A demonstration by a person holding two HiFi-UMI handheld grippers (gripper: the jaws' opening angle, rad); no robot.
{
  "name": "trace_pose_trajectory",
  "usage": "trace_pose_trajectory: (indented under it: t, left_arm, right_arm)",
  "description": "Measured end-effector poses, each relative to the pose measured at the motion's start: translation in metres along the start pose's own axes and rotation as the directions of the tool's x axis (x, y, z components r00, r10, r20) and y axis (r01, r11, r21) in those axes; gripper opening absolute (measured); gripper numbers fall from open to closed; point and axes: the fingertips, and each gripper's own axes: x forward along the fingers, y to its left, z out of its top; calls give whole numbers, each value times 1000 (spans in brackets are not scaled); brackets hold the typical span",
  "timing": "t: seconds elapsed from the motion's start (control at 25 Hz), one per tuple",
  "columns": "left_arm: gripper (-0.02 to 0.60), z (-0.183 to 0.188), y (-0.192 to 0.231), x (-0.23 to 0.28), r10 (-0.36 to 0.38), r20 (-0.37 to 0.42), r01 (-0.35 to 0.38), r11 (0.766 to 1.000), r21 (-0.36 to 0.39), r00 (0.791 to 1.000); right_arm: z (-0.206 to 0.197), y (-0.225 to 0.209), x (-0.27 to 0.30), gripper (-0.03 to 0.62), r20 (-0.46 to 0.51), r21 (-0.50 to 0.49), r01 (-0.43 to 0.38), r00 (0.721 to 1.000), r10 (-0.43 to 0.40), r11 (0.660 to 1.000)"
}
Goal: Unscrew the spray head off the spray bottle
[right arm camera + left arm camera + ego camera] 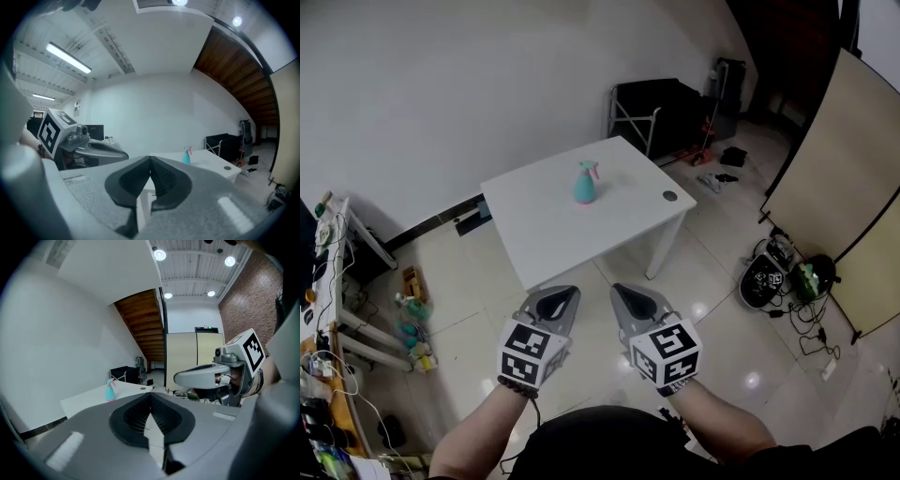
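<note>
A teal spray bottle (pixel 585 184) with a pink spray head stands upright near the middle of a white table (pixel 544 216). It also shows far off as a small spray bottle (pixel 110 391) in the left gripper view and a small spray bottle (pixel 186 155) in the right gripper view. My left gripper (pixel 559 296) and right gripper (pixel 627 293) are held side by side over the floor, well short of the table's near edge. Both are shut with nothing between their jaws.
A black chair (pixel 661 112) stands behind the table by the white wall. A tan panel (pixel 844 178) leans at the right, with bags and cables (pixel 778 277) on the tiled floor beside it. A shelf with clutter (pixel 337 309) lines the left side.
</note>
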Motion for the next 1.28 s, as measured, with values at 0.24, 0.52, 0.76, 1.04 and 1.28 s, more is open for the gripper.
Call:
trace_pose_trajectory:
  t: [0.24, 0.52, 0.76, 1.04, 1.28]
  left_arm:
    - [17, 13, -6, 38, 35, -4, -35, 999, 11, 999]
    - [17, 20, -9, 66, 63, -15, -63, 998, 3, 998]
    - [17, 19, -4, 80, 79, -18, -79, 997, -7, 997]
    - [17, 17, 20, 90, 57, -30, -58, 998, -20, 998]
    - [17, 24, 53, 102, 24, -5, -24, 999, -21, 1000]
  right_arm:
    - [1, -40, 4, -9, 3, 7, -33, 999, 33, 999]
    - [0, -70, 8, -9, -2, 12, -65, 998, 65, 998]
    - [-4, -83, 16, -9, -10, 22, -76, 997, 76, 997]
    - [-2, -88, 43, -9, -27, 20, -62, 998, 62, 998]
    - [6, -89, 75, -9, -37, 6, -29, 999, 29, 1000]
